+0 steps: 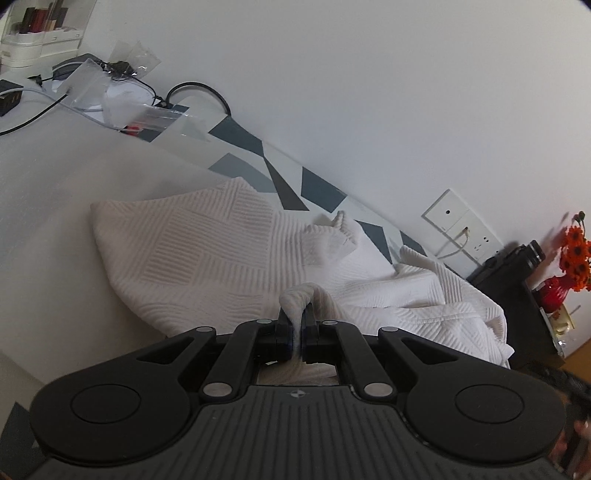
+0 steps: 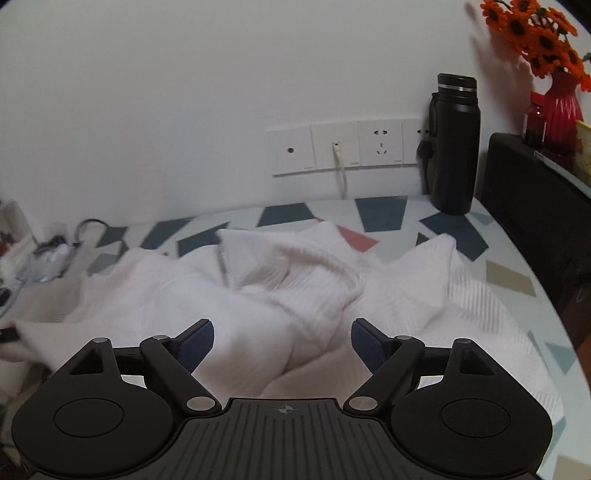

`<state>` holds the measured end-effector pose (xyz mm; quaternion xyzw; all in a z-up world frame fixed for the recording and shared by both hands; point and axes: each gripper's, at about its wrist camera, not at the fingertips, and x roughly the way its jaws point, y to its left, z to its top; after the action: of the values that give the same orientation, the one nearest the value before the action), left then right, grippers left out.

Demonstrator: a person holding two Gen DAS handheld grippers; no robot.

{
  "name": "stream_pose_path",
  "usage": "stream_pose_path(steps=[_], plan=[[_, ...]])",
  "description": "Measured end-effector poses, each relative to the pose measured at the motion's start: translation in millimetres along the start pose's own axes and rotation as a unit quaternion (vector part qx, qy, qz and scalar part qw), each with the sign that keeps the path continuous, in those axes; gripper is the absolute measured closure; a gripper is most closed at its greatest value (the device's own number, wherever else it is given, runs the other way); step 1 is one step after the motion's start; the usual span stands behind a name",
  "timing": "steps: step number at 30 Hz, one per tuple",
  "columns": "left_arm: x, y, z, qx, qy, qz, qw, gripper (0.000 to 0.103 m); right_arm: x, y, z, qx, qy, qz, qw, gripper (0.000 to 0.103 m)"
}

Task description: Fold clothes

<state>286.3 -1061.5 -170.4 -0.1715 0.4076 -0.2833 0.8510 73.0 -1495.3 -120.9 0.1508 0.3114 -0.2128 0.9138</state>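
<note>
Two grippers work over one surface [image 2: 509, 280] covered in a cloth patterned with grey, blue and red shapes, set against a white wall. Most of that surface is taken up by a white textured garment [image 1: 207, 240] — a knit with ribbed blocks — lying rumpled, its flatter part toward 10 o'clock in the left wrist view and bunched folds toward 3 o'clock. In the right wrist view the same garment fills the middle, heaped and partly blurred.

The left gripper [image 1: 296, 328] has its jaws squeezed together on a pinched ridge of the garment, which rises in a small hump just beyond the pads. The right gripper [image 2: 282, 341] stands wide apart, blue pads clear of the fabric, holding nothing, with the garment lying beneath and beyond it.

At 1 o'clock in the right wrist view a black bottle [image 2: 455, 144] stands upright on the surface against the wall, beside a row of wall sockets [image 2: 347, 149]. At 2 o'clock a red vase [image 2: 561, 103] holds orange flowers [image 2: 532, 33]. In the left wrist view, cables and clear plastic bags [image 1: 110, 77] lie at 11 o'clock.
</note>
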Motion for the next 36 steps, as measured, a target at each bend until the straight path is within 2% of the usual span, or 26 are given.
stream_pose_path(steps=[3, 5, 6, 7, 9, 12, 14, 16, 20, 22, 25, 29, 36], plan=[[-1.5, -3.2, -1.5, -0.004, -0.006, 0.005, 1.0, 0.099, 40.1, -4.5, 11.0, 0.01, 0.015, -0.026, 0.999, 0.026], [-3.4, -6.8, -1.0, -0.004, -0.011, 0.007, 0.9999, 0.099, 65.6, -17.0, 15.6, 0.067, 0.044, -0.025, 0.997, 0.027], [-4.6, -8.8, -0.6, -0.003, -0.014, 0.006, 0.9999, 0.099, 76.8, -24.9, 15.8, 0.104, 0.067, -0.012, 0.992, 0.033], [-5.8, -10.9, -0.4, -0.001, -0.017, 0.004, 0.9998, 0.099, 80.6, -31.0, 13.9, 0.129, 0.078, 0.002, 0.989, 0.057], [-7.5, -14.9, -0.7, 0.002, -0.021, 0.0, 0.9998, 0.099, 83.6, -42.1, 8.8, 0.17, 0.092, 0.029, 0.981, 0.089], [-6.1, -20.0, -1.2, 0.009, -0.02, -0.008, 0.9997, 0.099, 48.6, -51.1, 9.0, 0.156, 0.042, 0.035, 0.986, 0.092], [-3.2, -24.5, -0.5, 0.014, -0.017, -0.018, 0.9996, 0.099, 13.2, -57.2, 12.2, 0.128, -0.009, 0.022, 0.991, 0.093], [1.7, -32.7, 1.0, 0.025, -0.013, -0.034, 0.999, 0.099, -30.2, -65.2, 18.6, 0.108, -0.08, -0.003, 0.991, 0.096], [16.6, -56.9, 1.5, 0.054, -0.001, -0.08, 0.9954, 0.099, -108.6, -90.7, 32.1, 0.119, -0.205, -0.078, 0.968, 0.096], [26.1, -70.0, -0.2, 0.071, 0.005, -0.098, 0.9926, 0.099, -126.9, -99.6, 31.4, 0.113, -0.224, -0.118, 0.961, 0.096], [43.0, -81.6, -4.4, 0.084, 0.021, -0.112, 0.9899, 0.099, -125.8, -111.6, 18.7, 0.116, -0.195, -0.148, 0.963, 0.097], [70.0, -82.5, -12.4, 0.098, 0.062, -0.106, 0.9876, 0.099, -87.0, -122.3, -12.4, 0.143, -0.119, -0.145, 0.972, 0.096], [112.0, -76.5, -20.1, 0.13, 0.123, -0.043, 0.9828, 0.099, -2.0, -117.8, -48.9, 0.141, -0.018, -0.137, 0.98, 0.095]])
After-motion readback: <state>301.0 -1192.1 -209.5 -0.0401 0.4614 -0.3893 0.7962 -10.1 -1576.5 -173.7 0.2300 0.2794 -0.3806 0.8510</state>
